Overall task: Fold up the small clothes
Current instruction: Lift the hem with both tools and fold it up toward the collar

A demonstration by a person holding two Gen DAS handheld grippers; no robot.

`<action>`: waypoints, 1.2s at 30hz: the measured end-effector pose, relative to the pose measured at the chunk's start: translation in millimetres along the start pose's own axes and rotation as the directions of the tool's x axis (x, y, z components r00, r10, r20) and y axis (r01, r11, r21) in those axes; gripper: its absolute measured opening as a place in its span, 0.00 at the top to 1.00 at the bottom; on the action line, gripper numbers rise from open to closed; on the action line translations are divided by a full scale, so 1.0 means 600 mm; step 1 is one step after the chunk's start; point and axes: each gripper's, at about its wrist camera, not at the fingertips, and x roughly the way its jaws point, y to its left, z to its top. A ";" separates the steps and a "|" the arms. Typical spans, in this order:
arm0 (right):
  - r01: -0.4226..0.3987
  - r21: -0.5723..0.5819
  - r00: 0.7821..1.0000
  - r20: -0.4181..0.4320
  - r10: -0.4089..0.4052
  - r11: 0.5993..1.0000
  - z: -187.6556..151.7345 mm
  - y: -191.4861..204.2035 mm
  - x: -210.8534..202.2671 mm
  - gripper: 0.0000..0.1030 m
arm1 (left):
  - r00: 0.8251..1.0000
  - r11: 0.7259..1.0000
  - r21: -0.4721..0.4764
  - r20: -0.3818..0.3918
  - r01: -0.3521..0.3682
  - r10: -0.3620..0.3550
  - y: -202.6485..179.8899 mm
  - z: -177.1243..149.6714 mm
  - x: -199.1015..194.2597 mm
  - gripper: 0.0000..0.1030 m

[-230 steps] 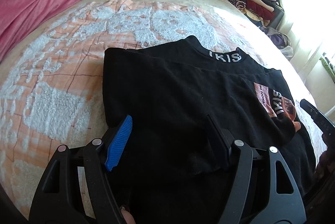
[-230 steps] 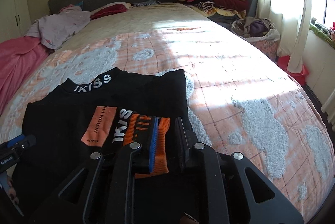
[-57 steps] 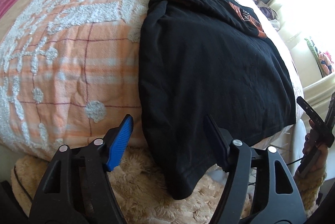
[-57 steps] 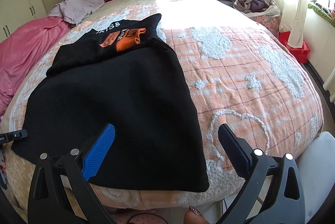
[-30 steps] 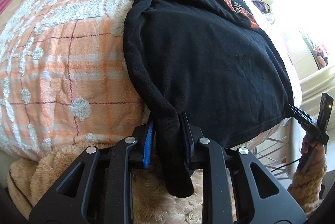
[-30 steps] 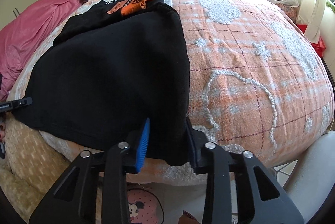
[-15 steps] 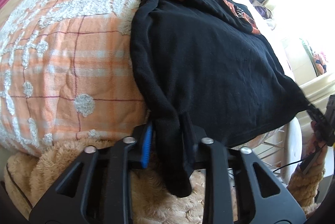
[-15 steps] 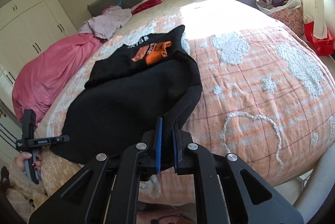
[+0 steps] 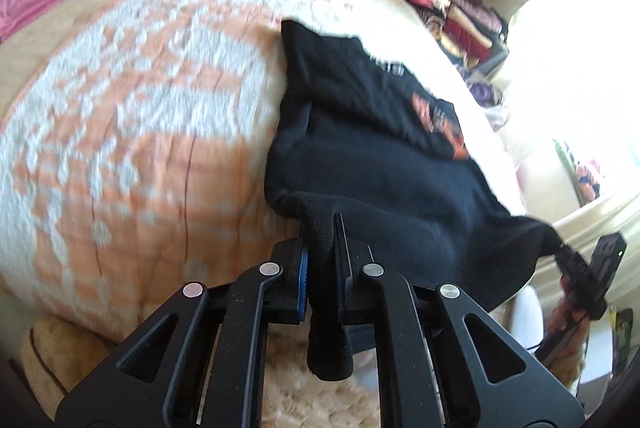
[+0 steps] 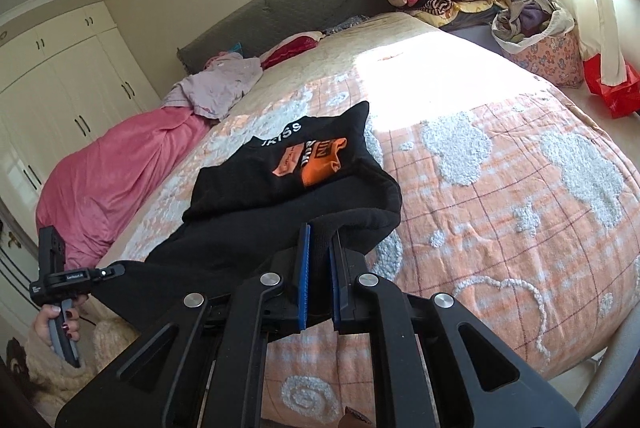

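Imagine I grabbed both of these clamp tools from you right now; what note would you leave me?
Left gripper: shut on the near left corner of the black top's hem.
Right gripper: shut on the near right corner.
The collar end with the orange print lies on the orange-and-white bedspread; the hem end is lifted off it.
Done: sides seem already folded in, both hem corners gripped.
Left: probably carry the hem toward the collar, lay it flat, release.

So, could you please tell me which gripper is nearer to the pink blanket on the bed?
Left. The left gripper holds the black shirt's hem corner on the side where the pink blanket lies; the right gripper clamps the opposite corner, farther away.
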 end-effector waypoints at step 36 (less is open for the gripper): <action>0.054 -0.102 0.981 0.189 -0.034 0.993 0.202 0.028 0.108 0.93 | 0.971 0.993 -0.015 0.209 -0.116 0.116 -0.040 0.204 0.048 0.96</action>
